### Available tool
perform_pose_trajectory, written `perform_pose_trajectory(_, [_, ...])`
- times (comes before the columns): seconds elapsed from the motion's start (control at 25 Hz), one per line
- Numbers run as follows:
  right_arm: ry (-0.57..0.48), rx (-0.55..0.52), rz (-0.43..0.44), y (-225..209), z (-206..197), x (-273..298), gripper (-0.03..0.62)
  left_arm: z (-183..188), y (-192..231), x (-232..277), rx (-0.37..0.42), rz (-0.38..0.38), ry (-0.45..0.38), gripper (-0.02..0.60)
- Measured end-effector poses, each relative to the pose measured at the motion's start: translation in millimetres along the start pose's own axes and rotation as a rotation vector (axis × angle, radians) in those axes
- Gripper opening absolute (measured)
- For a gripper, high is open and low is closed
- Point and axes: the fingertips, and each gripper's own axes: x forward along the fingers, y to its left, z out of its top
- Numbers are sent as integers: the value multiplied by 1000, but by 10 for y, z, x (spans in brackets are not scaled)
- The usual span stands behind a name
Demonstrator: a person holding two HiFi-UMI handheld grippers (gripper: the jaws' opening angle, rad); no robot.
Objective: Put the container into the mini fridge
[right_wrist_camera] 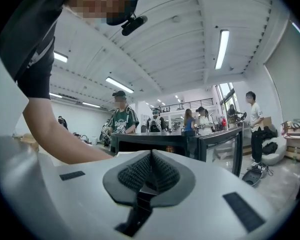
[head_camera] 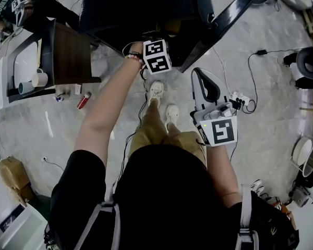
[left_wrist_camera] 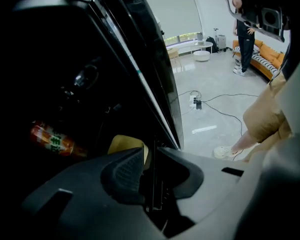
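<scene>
One boxy black mini fridge point(head_camera: 130, 7) stands on the floor with its glass-fronted black door point(head_camera: 224, 25) swung wide, which leaves the dark cavity free to reach into. The left gripper point(left_wrist_camera: 149, 170) is stretched forward into that opening, close beside the door's inner edge. Its jaws are drawn down to a narrow gap. The pale yellow container point(left_wrist_camera: 129, 143) sits at their tips, against the left pad and partly hidden by it. I judge it to be pinched by a thin edge and carried low so it can be set down inside, though the gloom makes the contact hard to read. So the container is within the fridge's mouth but, by my reading, not yet let go. Deeper in, to the left, an orange-red printed can point(left_wrist_camera: 52, 139) lies tilted.

The right gripper point(right_wrist_camera: 151, 170) hangs back by the person's waist, aimed toward the open door, its jaws pressed together on nothing. It is probably just being kept out of the way.

Underfoot is a pale grey polished stone floor point(head_camera: 271, 155). A dark brown wooden counter point(head_camera: 70, 53) stands left of the fridge, with white mugs point(head_camera: 39, 78) at its left edge and a small red object point(head_camera: 83, 100) on the floor by its foot. A white power strip with a black cable point(head_camera: 240, 99) lies right of the door. The room is a big white hall with ceiling strip lights point(right_wrist_camera: 221, 49), a yellow sofa point(left_wrist_camera: 265, 61) and several people standing about.
</scene>
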Motion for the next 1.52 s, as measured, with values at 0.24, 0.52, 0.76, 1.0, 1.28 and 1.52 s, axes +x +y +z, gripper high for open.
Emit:
perform_pose_trajectory(0.24, [-40,-30,20,114,231,-153,37,115,-96,-528,-69,64,-54,87])
perform_pose_trajectory(0.52, [-66,-57,36,254,469,-283,37,393,-119,-1417,-144,186,-179,87])
perform_pose_trajectory(0.76, [-103,-82,67,354,773,-268,37,550,-54,-2296,-262,314,-305,87])
perform_pose_trajectory(1.0, [-121,-118,96,560,978,-156,37,593,-29,-3176,-407,376,-517,87])
perform_pose_trajectory(1.28, [-116,-172,101,909,1163,-76,37,505,-73,-3930,-425,455,-651,87])
perform_pose_trajectory(1.52, [-140,-198,55,1388,1289,-278,37,342,-382,-4468,-432,475,-733,87])
